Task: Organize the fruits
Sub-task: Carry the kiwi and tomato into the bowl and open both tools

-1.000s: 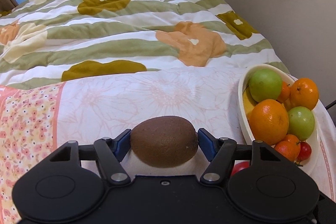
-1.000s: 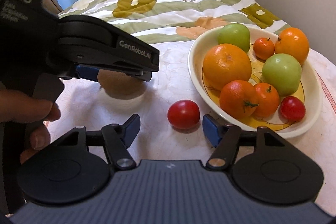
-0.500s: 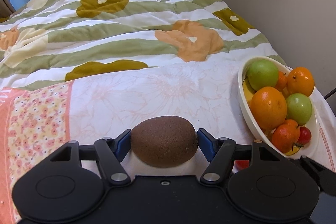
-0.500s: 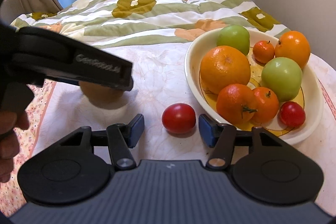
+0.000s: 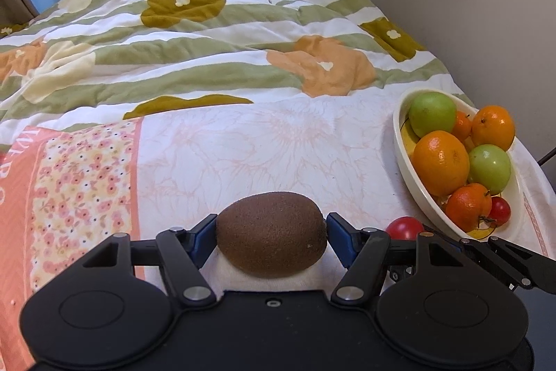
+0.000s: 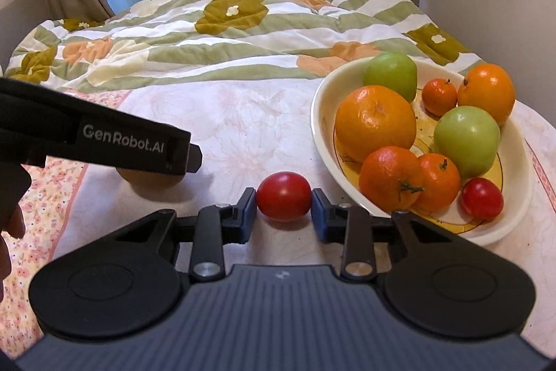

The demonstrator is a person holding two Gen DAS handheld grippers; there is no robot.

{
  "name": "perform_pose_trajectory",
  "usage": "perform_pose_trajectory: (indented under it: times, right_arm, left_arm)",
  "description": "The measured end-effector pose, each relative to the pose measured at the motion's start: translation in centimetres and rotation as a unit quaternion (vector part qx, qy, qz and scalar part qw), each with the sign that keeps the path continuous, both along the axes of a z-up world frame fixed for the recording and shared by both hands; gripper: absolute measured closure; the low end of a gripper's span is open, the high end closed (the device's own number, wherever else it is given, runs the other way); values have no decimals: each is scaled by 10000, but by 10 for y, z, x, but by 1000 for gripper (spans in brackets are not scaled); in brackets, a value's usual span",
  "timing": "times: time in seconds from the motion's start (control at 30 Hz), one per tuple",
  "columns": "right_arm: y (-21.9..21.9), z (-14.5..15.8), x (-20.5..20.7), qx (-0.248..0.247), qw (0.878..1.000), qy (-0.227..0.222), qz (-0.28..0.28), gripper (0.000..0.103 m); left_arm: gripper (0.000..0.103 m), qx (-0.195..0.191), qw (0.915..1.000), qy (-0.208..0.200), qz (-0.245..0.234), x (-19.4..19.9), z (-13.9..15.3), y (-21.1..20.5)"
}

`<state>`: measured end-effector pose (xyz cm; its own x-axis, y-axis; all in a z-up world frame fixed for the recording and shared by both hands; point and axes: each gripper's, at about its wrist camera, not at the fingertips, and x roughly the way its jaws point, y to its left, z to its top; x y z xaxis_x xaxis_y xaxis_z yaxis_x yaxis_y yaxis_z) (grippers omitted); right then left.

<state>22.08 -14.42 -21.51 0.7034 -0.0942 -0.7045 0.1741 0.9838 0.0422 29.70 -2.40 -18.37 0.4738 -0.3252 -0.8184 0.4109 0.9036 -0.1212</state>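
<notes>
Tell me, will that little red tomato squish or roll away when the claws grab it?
The tomato looks round and glossy, so it would probably roll or slip if nudged off-centre. The right gripper has a pad on each side, which likely steadies it. Its thin skin may bruise under hard squeezing.

Both grippers are black plastic with blue finger pads [image 6: 247, 210] and silver pivot screws [image 5: 194, 293]. The left gripper [image 6: 139, 145] carries white "GenRobot.AI" lettering. The right gripper [image 6: 284, 210] has a ribbed grey top.
</notes>
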Motion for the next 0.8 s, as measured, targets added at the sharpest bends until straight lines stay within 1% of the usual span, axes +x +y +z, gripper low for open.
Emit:
perform_pose_trajectory:
  times: [0.13, 0.27, 0.43, 0.63, 0.8]
  right_arm:
    - [-1, 11, -9, 24, 9998, -127, 135, 55]
    - [-6, 28, -18, 124, 9992, -286, 265, 55]
    - [-22, 52, -29, 237, 9982, -375, 392, 55]
    - [-60, 79, -43, 189, 9980, -482, 361, 55]
    - [-97, 90, -54, 84, 9980, -516, 348, 55]
  left_arm:
    - [32, -43, 9999, -109, 93, -8, 11, 1]
    - [32, -132, 9993, -249, 225, -18, 29, 2]
    - [32, -261, 9984, -359, 352, -31, 52, -7]
    - [32, -374, 9975, -476, 368, -42, 72, -34]
    - [32, -431, 9969, -599, 264, -48, 86, -68]
